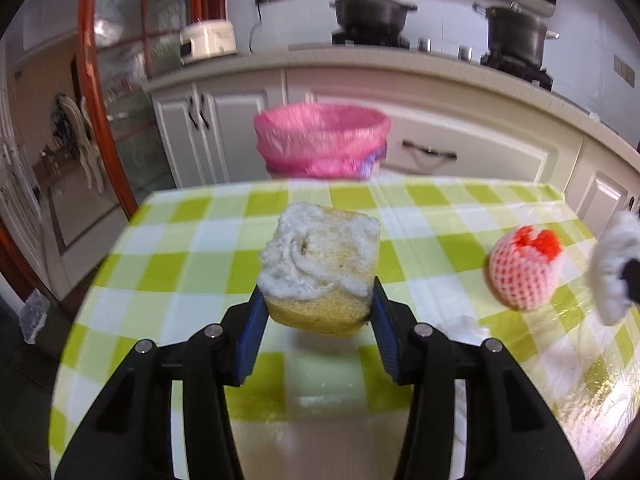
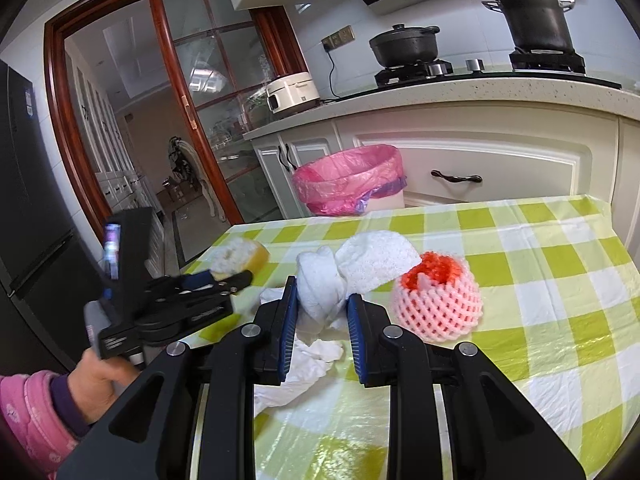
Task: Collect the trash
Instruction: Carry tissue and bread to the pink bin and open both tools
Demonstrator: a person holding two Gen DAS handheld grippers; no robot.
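Left tongs (image 1: 318,300): closed on the sponge (image 1: 320,268), which is held clear above the tabletop (image 1: 192,256); the blue ribbed pads are pressed on both its sides.
Sponge: a blocky yellow piece, porous, with a worn whitish fuzzy layer on top.
Tabletop: covered by a green and white checked cloth under a glossy clear film.
Bin (image 1: 322,140): round, lined with a thin crinkled pink bag, seen beyond the far edge of the tabletop.
Right tongs (image 2: 322,308): narrow, closed on a white foam wrap (image 2: 320,284), soft and twisted.
Crumpled tissue (image 2: 308,360): white, lying under the right tongs.
Fruit net (image 2: 438,300): a pink foam mesh, dome shaped, red inside at the top, just beside the right tongs.
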